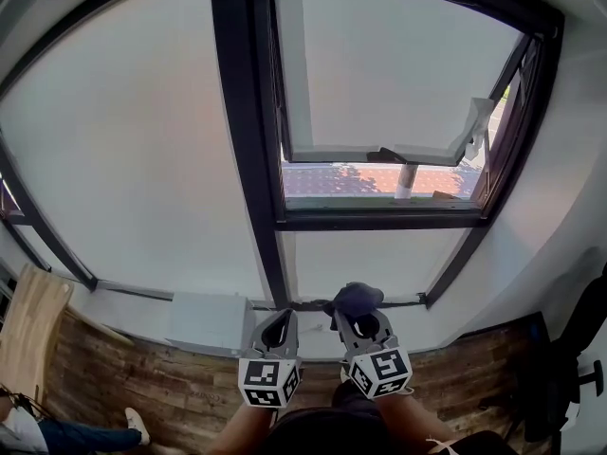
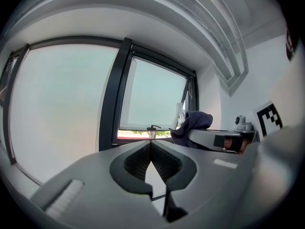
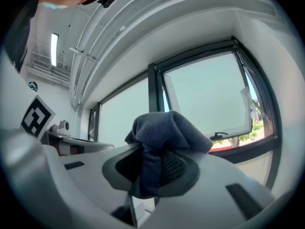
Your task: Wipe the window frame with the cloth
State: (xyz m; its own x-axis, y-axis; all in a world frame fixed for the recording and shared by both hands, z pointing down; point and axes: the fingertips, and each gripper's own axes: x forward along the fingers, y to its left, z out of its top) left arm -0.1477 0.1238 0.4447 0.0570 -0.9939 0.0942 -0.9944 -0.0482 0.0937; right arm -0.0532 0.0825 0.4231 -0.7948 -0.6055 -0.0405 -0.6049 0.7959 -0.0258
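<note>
The left gripper [image 1: 277, 318] and the right gripper [image 1: 359, 315] are held side by side, close together, near the person and low in the head view. Beyond them is a large black metal window frame [image 1: 237, 131] set with pale frosted panes.

The right gripper [image 3: 153, 152] is clenched on a dark blue fleece cloth [image 3: 164, 130]. The jaws pinch a fold of it, and the rest bunches up in a rounded lump above the tips. In the head view the cloth [image 1: 354, 299] lies across the frame's lowest rail. Both gripper views show the frame [image 3: 153, 89] farther off, with the cloth not touching it. In the left gripper view the cloth [image 2: 195, 123] sits to the right.

The left gripper [image 2: 150, 144] is closed, its ribbed tips meeting with nothing between them.

To the far right, a hinged sash [image 1: 294, 74] with a pale edge is tilted open. It has a black handle [image 1: 387, 153] on its lower rail, and red roofing and green foliage show through the gap below. A wood-plank floor [image 1: 142, 377] lies under the window.
</note>
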